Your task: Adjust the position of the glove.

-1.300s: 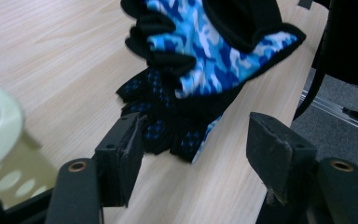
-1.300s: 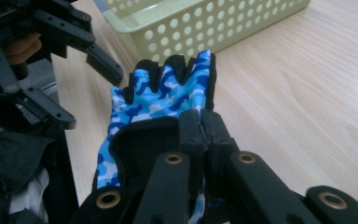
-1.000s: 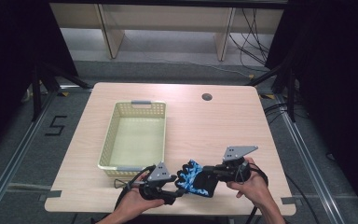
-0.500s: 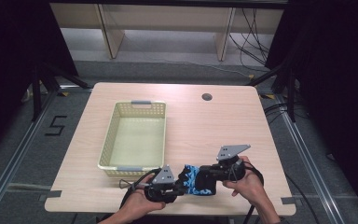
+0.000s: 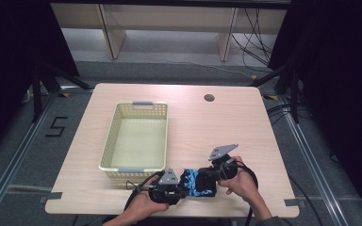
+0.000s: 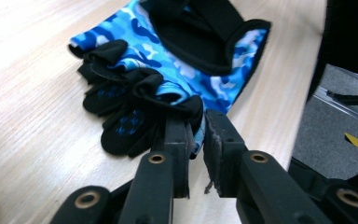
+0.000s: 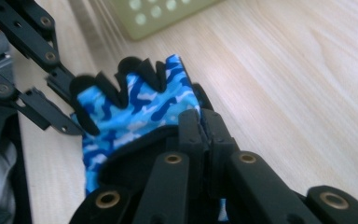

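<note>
A lab-like recording space: a lone wooden table [image 5: 122, 99] between dark curtains [image 5: 339, 70], floor rails [image 5: 14, 155], taped markings [image 5: 56, 127], loose cables [image 5: 250, 37].

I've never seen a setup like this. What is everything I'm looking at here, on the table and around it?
Table: one, light wood, centre of the high view, with a round hole near its far edge.
Basket: one, pale yellow, empty, on the table's left half.
Glove: one, blue camouflage with black trim, fingerless, at the near edge between the two tools.
Shelf frame: one, pale wood, on the floor beyond the table.
Cables: several, black, on the floor at far right.
Floor marking "5": one, black, left of the table.
Left hand-held gripper: one, black, shut on the glove's finger end.
Right hand-held gripper: one, black, shut on the glove's cuff.
Hands: two, at the bottom edge.
</note>
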`<state>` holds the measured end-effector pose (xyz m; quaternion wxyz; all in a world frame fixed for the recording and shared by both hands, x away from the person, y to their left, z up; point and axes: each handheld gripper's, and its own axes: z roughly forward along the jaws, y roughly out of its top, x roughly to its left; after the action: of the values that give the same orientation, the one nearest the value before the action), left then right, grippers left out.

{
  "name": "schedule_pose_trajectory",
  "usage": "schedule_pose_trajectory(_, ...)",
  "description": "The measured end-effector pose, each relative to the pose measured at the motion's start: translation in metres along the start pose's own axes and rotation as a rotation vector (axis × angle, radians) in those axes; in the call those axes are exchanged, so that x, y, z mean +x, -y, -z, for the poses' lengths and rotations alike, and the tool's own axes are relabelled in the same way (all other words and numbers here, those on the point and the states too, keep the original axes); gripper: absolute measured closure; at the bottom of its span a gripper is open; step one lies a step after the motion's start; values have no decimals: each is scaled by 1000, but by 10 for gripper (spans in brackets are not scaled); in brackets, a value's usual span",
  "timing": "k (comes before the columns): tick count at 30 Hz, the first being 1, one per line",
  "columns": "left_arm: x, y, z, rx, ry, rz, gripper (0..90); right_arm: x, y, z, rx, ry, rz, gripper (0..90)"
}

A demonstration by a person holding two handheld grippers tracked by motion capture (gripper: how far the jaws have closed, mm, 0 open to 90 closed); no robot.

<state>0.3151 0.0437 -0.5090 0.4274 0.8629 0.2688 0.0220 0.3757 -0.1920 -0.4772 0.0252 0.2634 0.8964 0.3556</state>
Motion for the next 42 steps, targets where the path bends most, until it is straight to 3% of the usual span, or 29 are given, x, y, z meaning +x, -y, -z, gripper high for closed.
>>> schedule_pose_trajectory(2,0,2,-2,11,-9,-8,775,-2,3,-3,16,-5,-9,874)
schedule_pose_trajectory(4,-2,3,-3,9,-9,17,765,-4,5,-6,8,1,-12,861)
schedule_pose_trajectory(6,-2,2,-2,14,-10,-10,740,-4,5,-7,21,10,-10,826)
schedule_pose_trajectory(8,-3,4,-2,15,-11,-10,712,-2,6,-11,21,27,-35,795)
schedule_pose_trajectory(10,-3,5,0,25,-19,1,635,-2,6,-10,16,42,-27,753)
schedule_pose_trajectory(11,-4,5,2,25,-24,-22,597,-2,6,-10,3,55,-32,700)
schedule_pose_trajectory(14,-7,6,13,20,-41,16,477,-6,8,-2,-23,75,-82,589)
schedule_pose_trajectory(16,-7,6,21,29,-66,0,422,-7,12,5,-65,83,-157,527)
schedule_pose_trajectory(17,-8,7,23,3,-75,13,414,-9,15,11,-68,80,-182,506)
schedule_pose_trajectory(18,-7,7,27,8,-91,-22,410,-8,18,17,-86,79,-223,490)
schedule_pose_trajectory(19,-7,7,30,5,-114,-21,404,-5,21,22,-102,81,-288,477)
schedule_pose_trajectory(20,-6,7,32,5,-116,-44,393,-6,26,26,-125,83,-298,467)
schedule_pose_trajectory(21,-7,7,32,-1,-118,-20,388,-4,32,33,-134,111,-329,460)
schedule_pose_trajectory(23,-6,6,31,-1,-126,-37,381,-1,42,42,-152,143,-392,465)
schedule_pose_trajectory(24,-6,5,31,13,-130,-58,382,0,46,44,-158,159,-388,468)
schedule_pose_trajectory(25,-7,4,28,0,-120,-35,381,1,52,47,-149,174,-403,473)
schedule_pose_trajectory(26,-7,3,27,0,-120,-57,378,5,57,49,-143,180,-446,479)
schedule_pose_trajectory(28,-8,1,24,3,-126,-53,368,5,66,50,-163,175,-448,487)
schedule_pose_trajectory(29,-9,0,22,2,-122,-48,364,9,69,50,-173,165,-504,493)
schedule_pose_trajectory(30,-10,-2,21,-2,-117,-46,358,6,72,51,-175,171,-473,499)
schedule_pose_trajectory(31,-11,-4,19,-4,-102,-42,350,9,73,50,-172,157,-513,501)
schedule_pose_trajectory(33,-14,-8,15,-2,-87,-61,357,8,75,47,-196,149,-483,509)
schedule_pose_trajectory(34,-15,-10,12,-10,-88,-67,362,11,74,46,-181,162,-501,508)
schedule_pose_trajectory(35,-15,-11,11,-2,-86,-72,364,11,74,46,-175,181,-486,509)
schedule_pose_trajectory(37,-11,-14,9,16,-86,-103,370,12,73,42,-176,148,-505,510)
schedule_pose_trajectory(38,-12,-15,7,8,-78,-75,374,11,74,41,-177,156,-490,510)
schedule_pose_trajectory(39,-11,-16,6,5,-67,-80,375,13,73,39,-173,137,-522,510)
schedule_pose_trajectory(42,-12,-19,6,23,-78,-82,370,12,74,37,-169,145,-492,509)
